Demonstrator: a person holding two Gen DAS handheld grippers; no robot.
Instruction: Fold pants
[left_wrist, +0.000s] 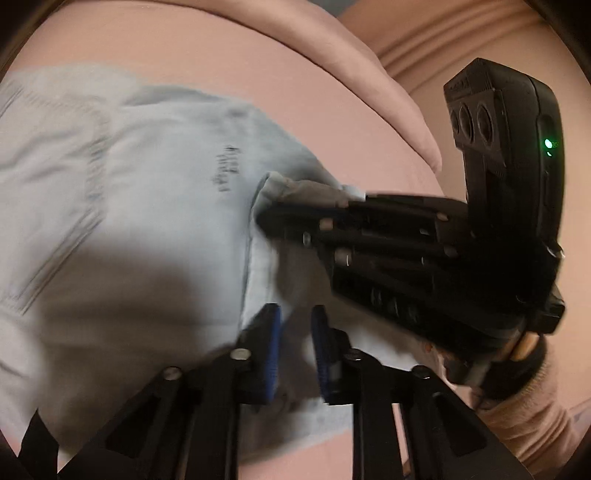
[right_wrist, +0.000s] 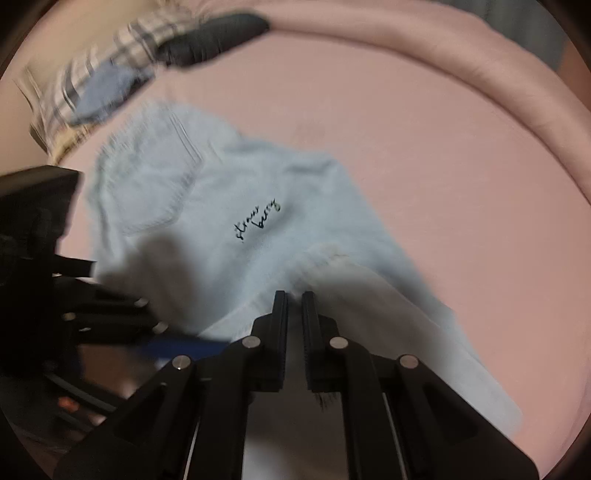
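The pants (right_wrist: 236, 206) are pale blue, lying crumpled on a pink sheet (right_wrist: 443, 166), with a back pocket (right_wrist: 155, 184) and a bit of black script (right_wrist: 256, 219) printed near the middle of them.

The right gripper (right_wrist: 294, 299) sits at the near edge of the pants, jaws squeezed down to a thin slit with a bunched fold of the cloth pinched between them. From the left camera you can see it coming in from the right side of the pants, clamped on that same hem.

The left gripper (left_wrist: 297, 321) is just beside it at the same edge of the pants. Its blue pads (left_wrist: 271, 354) stand narrow with cloth running between them, but it's too blurry to say if they're actually pressing.

Beyond the pants, at the far corner, there's a plaid cloth (right_wrist: 110, 66) and something dark (right_wrist: 214, 37).
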